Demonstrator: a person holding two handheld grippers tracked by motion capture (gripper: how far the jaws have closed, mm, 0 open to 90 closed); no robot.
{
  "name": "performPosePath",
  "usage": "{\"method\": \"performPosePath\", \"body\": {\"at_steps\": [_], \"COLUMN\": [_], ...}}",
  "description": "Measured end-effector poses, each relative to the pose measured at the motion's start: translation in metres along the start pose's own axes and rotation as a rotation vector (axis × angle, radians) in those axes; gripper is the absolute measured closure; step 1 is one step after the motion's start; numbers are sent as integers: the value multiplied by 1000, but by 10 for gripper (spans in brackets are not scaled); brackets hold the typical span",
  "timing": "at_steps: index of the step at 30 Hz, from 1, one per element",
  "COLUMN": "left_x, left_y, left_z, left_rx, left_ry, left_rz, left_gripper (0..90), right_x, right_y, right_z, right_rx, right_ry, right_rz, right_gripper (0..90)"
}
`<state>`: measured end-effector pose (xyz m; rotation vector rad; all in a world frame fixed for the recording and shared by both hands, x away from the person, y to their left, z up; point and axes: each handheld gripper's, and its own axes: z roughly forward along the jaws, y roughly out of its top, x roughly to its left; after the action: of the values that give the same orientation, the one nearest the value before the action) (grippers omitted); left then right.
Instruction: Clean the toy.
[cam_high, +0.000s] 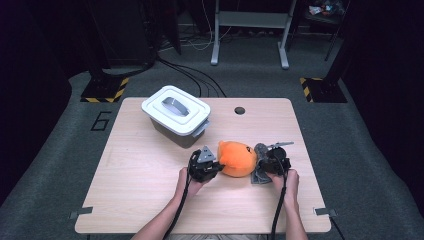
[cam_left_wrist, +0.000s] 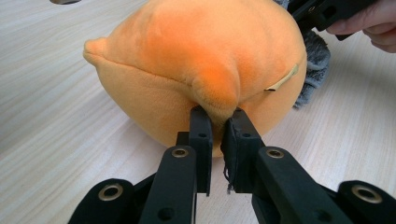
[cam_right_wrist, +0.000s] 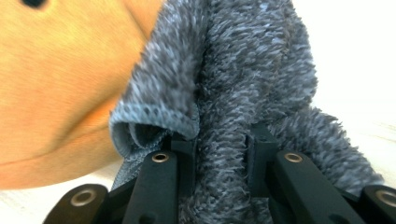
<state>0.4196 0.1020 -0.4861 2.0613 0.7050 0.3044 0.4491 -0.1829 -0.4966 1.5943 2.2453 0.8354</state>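
Note:
An orange plush toy (cam_high: 237, 158) lies on the wooden table (cam_high: 140, 180), right of centre. My left gripper (cam_high: 214, 167) is at its left side, shut on a fold of the orange plush (cam_left_wrist: 215, 93). A grey fuzzy cloth (cam_high: 260, 167) lies against the toy's right side. My right gripper (cam_high: 265, 162) is shut on that grey cloth (cam_right_wrist: 243, 93), and the orange plush (cam_right_wrist: 56, 93) sits just beside it. Both hands come in from the near edge.
A white lidded bin (cam_high: 176, 114) with a grey handle stands at the back of the table, left of the toy. A small round hole (cam_high: 240, 110) marks the table's far side. Black cables trail from both grippers toward the near edge.

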Motion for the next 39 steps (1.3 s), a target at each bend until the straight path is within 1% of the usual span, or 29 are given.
{"method": "performPosePath", "body": {"at_steps": [1,4,7,8,11,12,13,15,17,18,19,21,22,23,24,26,27,28,29,31,32,33,34,35,36,37,38,39], "left_x": [0,1,1,1,1,1,1,1,1,1,1,1,1,1,1,2,1,0,-2,-4,-5,-5,-5,-6,-6,-6,-7,-8], "left_y": [0,0,-1,-2,-2,-2,-2,-2,-2,-2,-2,-2,-2,-3,-3,-4,-4,-4,-5,-6,-6,-6,-7,-7,-7,-7,-7,-7], "left_z": [0,0,0,0,0,0,0,0,0,0,0,0,0,0,-1,-1,-2,-1,0,2,3,4,6,8,8,10,12,13], "left_rx": [1,-4,0,4,1,0,2,1,1,0,0,-2,-3,-11,-16,-23,-21,-23,-18,-14,-13,-16,-11,-17,-10,-9,-11,-12], "left_ry": [-1,-1,0,-3,-2,-2,-4,-5,-4,-4,-5,3,8,11,15,17,19,35,39,54,65,69,65,74,78,80,82,88], "left_rz": [1,-1,-3,-1,-1,1,3,4,4,3,5,9,16,19,26,26,33,43,53,63,71,74,70,78,85,99,106,112], "left_gripper": [823,823,822,821,821,821,821,821,820,818,818,812,803,790,753,670,634,580,532,460,441,423,409,392,386,385,386,398], "right_x": [1,1,0,-1,3,6,11,22,36,45,50,59,62,63,63,60,58,56,56,53,53,52,52,51,50,50,51,51], "right_y": [0,1,2,2,3,5,6,10,15,19,21,27,29,30,32,33,34,34,34,35,35,36,36,36,36,36,36,36], "right_z": [1,-2,-14,-19,-41,-49,-56,-68,-73,-73,-71,-63,-59,-56,-55,-54,-53,-52,-51,-50,-49,-49,-49,-48,-48,-48,-47,-48], "right_rx": [-1,3,-16,-38,-102,-117,-138,-172,-193,-193,-183,-157,-140,-140,-142,-140,-137,-134,-126,-128,-126,-124,-124,-125,-126,-126,-128,-127], "right_ry": [-3,-8,-33,-46,-66,-65,-67,-66,-47,-28,-19,-22,-25,-35,-35,-25,-21,-22,-18,-19,-15,-19,-20,-17,-15,-14,-17,-15], "right_rz": [5,-6,-2,-16,-23,-28,-44,-87,-132,-160,-173,-207,-216,-224,-216,-203,-204,-198,-182,-186,-180,-176,-174,-176,-180,-178,-170,-175], "right_gripper": [700,700,700,701,701,701,701,701,701,701,701,702,702,703,703,703,703,703,703,704,704,704,703,703,703,703,703,703]}}
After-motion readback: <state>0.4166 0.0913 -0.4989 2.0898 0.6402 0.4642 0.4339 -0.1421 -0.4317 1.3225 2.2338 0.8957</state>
